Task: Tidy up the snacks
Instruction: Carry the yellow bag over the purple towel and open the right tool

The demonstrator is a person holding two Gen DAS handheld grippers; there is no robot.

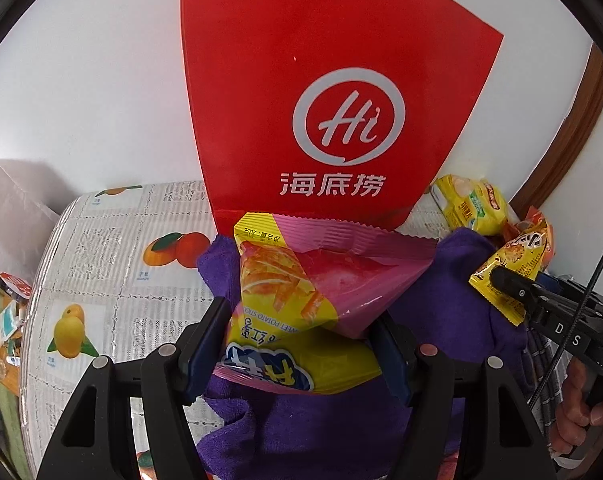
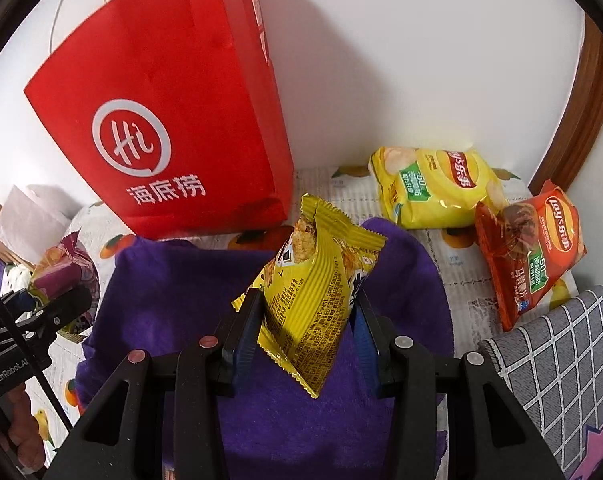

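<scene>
purple terry cloth point(image 2: 293, 420) is seen lowest and nearest in both wrist views, spread over a fruit-printed table cover point(image 1: 113, 280), and both held packets hang just above it. between the pads of the left gripper point(image 1: 297, 344) a pink-and-yellow sweet potato stick bag point(image 1: 301, 304) is clamped by its lower part, its long axis running up and away from the fingers, its crimped top edge leaning toward the red paper bag point(image 1: 321, 92). the right gripper point(image 2: 309, 320) is closed on a yellow snack packet point(image 2: 317, 288), held near its lower end so that it stands tilted, the serrated seal uppermost.

the coming move is judged to turn on the paper bag: it stands upright against the wall straight beyond the left gripper, while from the right gripper it lies ahead and to the left. the left hand is therefore judged the nearer. its mouth is out of frame at the top, so whether anything is inside cannot be told.

farther back on the right, a yellow lay's chip bag point(image 2: 433, 188) and an orange-red lay's chip bag point(image 2: 529, 248) lie on the cover near the wall, just beside each other, both puffed and glossy. a grey checked cloth point(image 2: 557, 356) is seen at the right edge.
</scene>
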